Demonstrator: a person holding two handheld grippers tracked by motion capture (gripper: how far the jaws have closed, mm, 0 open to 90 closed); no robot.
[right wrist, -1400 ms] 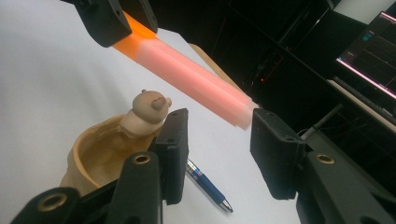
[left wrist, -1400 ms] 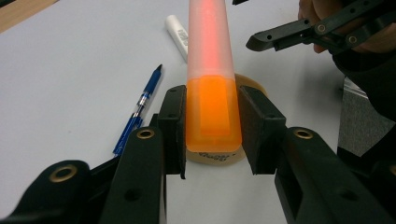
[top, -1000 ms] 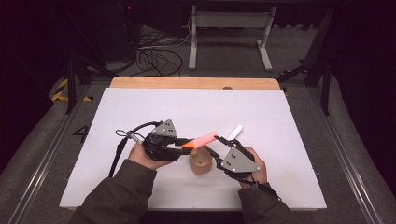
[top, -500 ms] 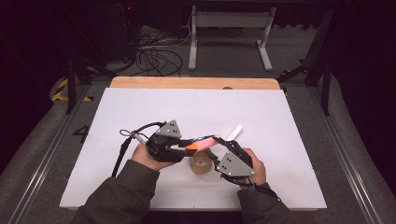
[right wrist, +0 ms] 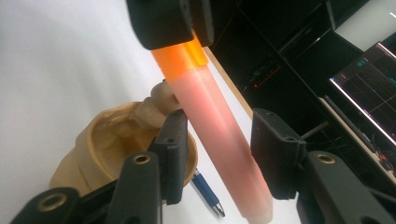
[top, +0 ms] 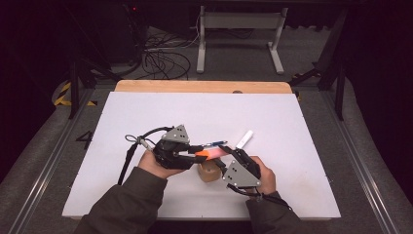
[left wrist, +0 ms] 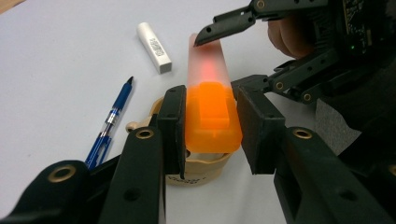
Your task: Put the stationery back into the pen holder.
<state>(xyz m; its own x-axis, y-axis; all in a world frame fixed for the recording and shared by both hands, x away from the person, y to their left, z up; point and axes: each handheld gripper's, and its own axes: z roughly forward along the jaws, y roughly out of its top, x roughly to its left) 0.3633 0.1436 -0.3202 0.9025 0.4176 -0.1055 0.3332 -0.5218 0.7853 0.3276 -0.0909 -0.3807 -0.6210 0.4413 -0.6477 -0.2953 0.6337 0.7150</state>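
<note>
High view: the left gripper point(top: 192, 152) and the right gripper point(top: 233, 157) meet near the front middle of the white tabletop point(top: 292, 146), with an orange-based tube with a frosted, translucent pink cap point(top: 208, 153) bridging them in the air. A tan, cup-like moulded piece point(top: 209, 171) sits on the tabletop just below the tube. A blue ballpoint pen point(top: 214, 144) and a small white rectangular bar point(top: 244, 139) lie just beyond the grippers.

Left gripper view: the left jaws pinch the orange base point(left wrist: 212, 116) from both sides, while the frosted cap point(left wrist: 205, 63) points away towards the right gripper point(left wrist: 261, 46), one jaw of which touches the cap's far end. The tan piece point(left wrist: 196, 172) lies under the base; the pen point(left wrist: 112, 121) and the white bar point(left wrist: 154, 41) rest to the left, apart from the tube.

Right gripper view: the right jaws stand spread on either side of the cap point(right wrist: 224, 140), with a clear gap on the right side, so no firm grip is shown. The left gripper point(right wrist: 170, 21) clamps the orange base point(right wrist: 180, 58) above.

The step in hand appears to be uncapping. The next move probably calls for the right jaws to close on the cap and pull straight along the tube's axis. The tan piece point(right wrist: 116, 144) directly beneath is the nearest obstruction; the pen tip point(right wrist: 208, 193) lies below, clear of the pull.
</note>
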